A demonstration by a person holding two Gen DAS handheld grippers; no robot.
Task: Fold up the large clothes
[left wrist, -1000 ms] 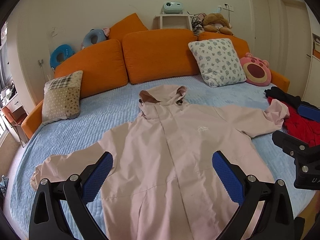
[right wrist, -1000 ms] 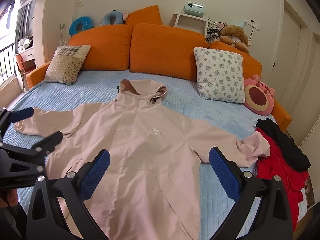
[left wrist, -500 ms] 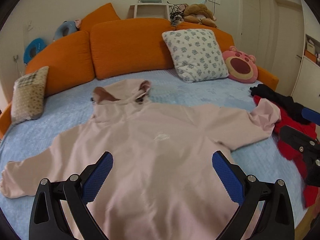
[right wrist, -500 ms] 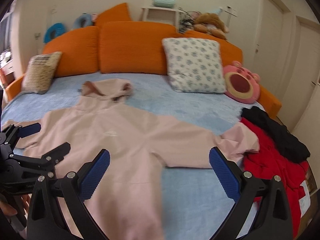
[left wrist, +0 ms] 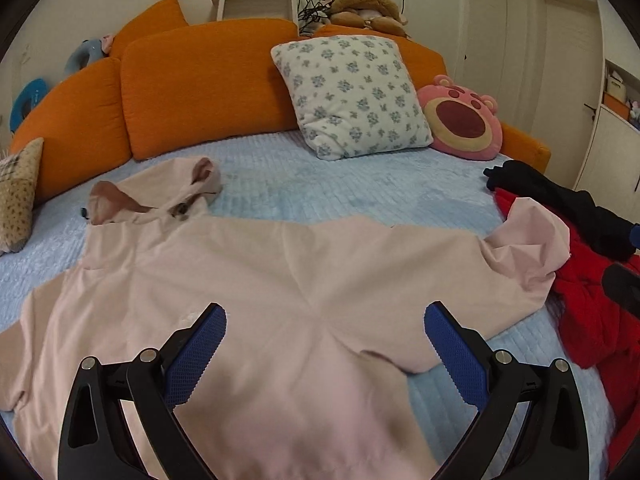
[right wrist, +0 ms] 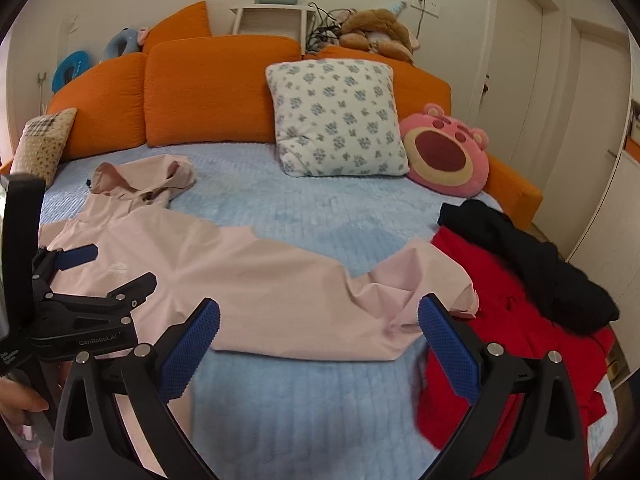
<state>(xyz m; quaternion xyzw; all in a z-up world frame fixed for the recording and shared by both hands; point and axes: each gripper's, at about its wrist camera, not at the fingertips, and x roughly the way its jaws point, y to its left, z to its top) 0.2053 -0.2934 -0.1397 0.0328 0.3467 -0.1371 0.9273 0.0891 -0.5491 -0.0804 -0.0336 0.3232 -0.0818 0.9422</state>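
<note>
Above the bed [left wrist: 360, 188], both the left gripper [left wrist: 324, 344] and right gripper [right wrist: 318, 334] are held released; the pink jacket [left wrist: 260, 280] is spread flat beneath, its sleeve reaching red clothing [right wrist: 504, 308] at 3 o'clock.

Bed [right wrist: 312, 216] with light blue ribbed cover, and items lying on it.

Pink hooded jacket [left wrist: 248, 280] spread flat, front up, hood [right wrist: 140, 180] toward the orange cushions [right wrist: 216, 88] along the far edge, one sleeve [right wrist: 400, 288] stretched out to the right with its cuff touching the red garment [right wrist: 504, 320]. Black garment [right wrist: 532, 256] lies across the top of the red one at the bed's right edge. White flowered pillow [right wrist: 336, 116] leans upright against the cushions; pink bear-face cushion [right wrist: 444, 152] just beside it on the right. Tan patterned pillow [right wrist: 40, 144] propped at the far left. Blue cover bare between jacket and pillows.
</note>
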